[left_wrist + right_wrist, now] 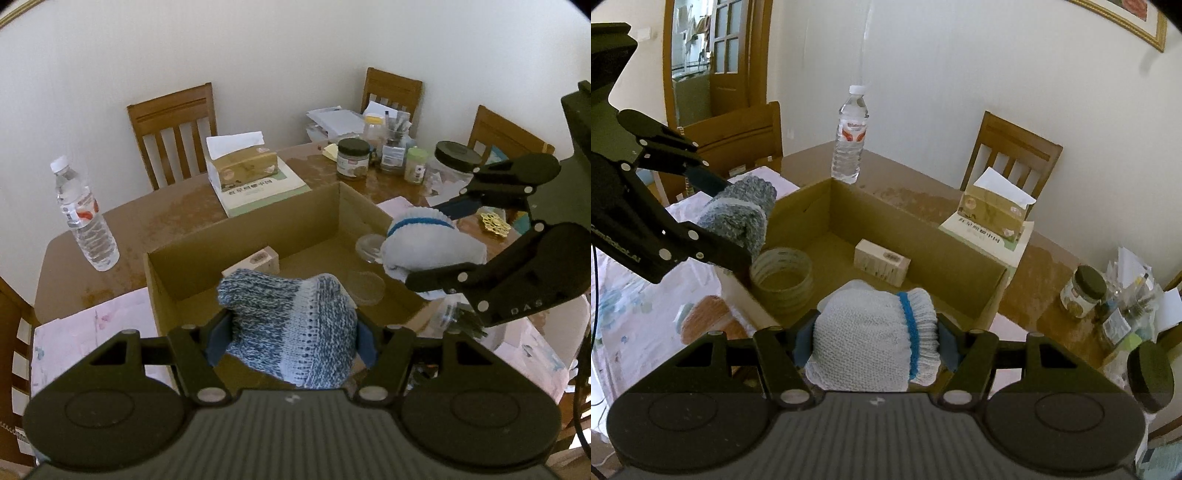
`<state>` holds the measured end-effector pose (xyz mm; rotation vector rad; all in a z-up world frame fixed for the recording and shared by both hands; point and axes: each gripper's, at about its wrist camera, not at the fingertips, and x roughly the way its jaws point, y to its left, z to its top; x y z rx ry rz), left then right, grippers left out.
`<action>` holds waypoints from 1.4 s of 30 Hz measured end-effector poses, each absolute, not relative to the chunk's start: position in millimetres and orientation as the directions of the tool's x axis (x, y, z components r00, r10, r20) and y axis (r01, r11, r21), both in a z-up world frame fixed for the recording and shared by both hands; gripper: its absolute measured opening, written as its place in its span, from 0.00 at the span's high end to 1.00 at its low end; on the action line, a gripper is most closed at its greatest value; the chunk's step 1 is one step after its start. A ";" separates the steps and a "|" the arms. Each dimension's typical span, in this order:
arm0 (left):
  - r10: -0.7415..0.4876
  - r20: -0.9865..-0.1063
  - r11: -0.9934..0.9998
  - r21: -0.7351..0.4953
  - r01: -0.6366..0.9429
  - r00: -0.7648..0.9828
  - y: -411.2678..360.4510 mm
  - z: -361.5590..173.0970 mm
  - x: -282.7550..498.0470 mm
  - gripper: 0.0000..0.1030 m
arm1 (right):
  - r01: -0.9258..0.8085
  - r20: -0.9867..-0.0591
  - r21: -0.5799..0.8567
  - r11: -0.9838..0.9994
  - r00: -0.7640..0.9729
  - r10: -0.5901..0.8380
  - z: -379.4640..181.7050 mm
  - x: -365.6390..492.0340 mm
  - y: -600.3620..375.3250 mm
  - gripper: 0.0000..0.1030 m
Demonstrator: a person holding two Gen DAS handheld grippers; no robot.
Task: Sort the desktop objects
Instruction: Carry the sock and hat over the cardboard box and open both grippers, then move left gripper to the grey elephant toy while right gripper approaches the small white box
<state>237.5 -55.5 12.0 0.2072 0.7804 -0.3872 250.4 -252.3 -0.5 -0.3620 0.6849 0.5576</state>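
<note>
My left gripper (291, 341) is shut on a blue-and-white knit bundle (291, 325), held above the near edge of an open cardboard box (258, 221). My right gripper (875, 345) is shut on a white knit bundle with a blue stripe (868, 339), held above the box's (923, 240) near right side. Each gripper shows in the other's view: the right one (436, 243) with its white bundle (428, 247), the left one (727, 218) with its blue bundle (738, 214). Inside the box lie a small beige carton (882, 262), a roll of clear tape (783, 280) and clear round lids (365, 286).
A water bottle (83, 218) stands left of the box. A tissue box (243, 164) sits on a book behind it. Jars, a pen cup and papers (388, 147) crowd the far right corner. Wooden chairs surround the brown table (129, 229). Pink paper (92, 332) lies at the near left.
</note>
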 end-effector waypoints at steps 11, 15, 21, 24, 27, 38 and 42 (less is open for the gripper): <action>-0.254 -0.729 0.903 0.057 0.426 0.636 -58.6 3.9 264.3 0.35 | -0.587 -0.682 -0.137 0.798 0.640 0.354 -4.5 264.2 -248.5 0.19; -0.257 -0.737 0.898 0.057 0.436 0.626 -62.7 -0.4 276.2 0.35 | -0.576 -0.681 -0.133 0.806 0.644 0.348 -4.9 260.7 -253.3 0.12; -0.241 -0.749 0.896 0.073 0.439 0.617 -68.6 -9.6 292.4 0.23 | -0.545 -0.673 -0.121 0.830 0.660 0.335 -3.3 254.3 -262.7 0.03; -0.241 -0.750 0.898 0.067 0.434 0.616 -68.6 -12.5 295.8 0.23 | -0.536 -0.673 -0.117 0.836 0.662 0.330 -2.8 252.5 -266.2 0.01; -0.242 -0.754 0.902 0.058 0.428 0.611 -67.5 -13.9 295.4 0.20 | -0.535 -0.678 -0.118 0.837 0.659 0.326 -4.2 248.8 -268.4 0.00; -0.212 -0.768 0.914 0.064 0.401 0.605 -66.0 -6.3 274.1 0.16 | -0.576 -0.702 -0.115 0.810 0.624 0.344 -13.5 232.9 -270.3 0.00; -0.195 -0.760 0.921 0.075 0.382 0.620 -67.0 -1.3 260.1 0.15 | -0.591 -0.704 -0.103 0.800 0.612 0.361 -14.9 223.8 -272.3 0.00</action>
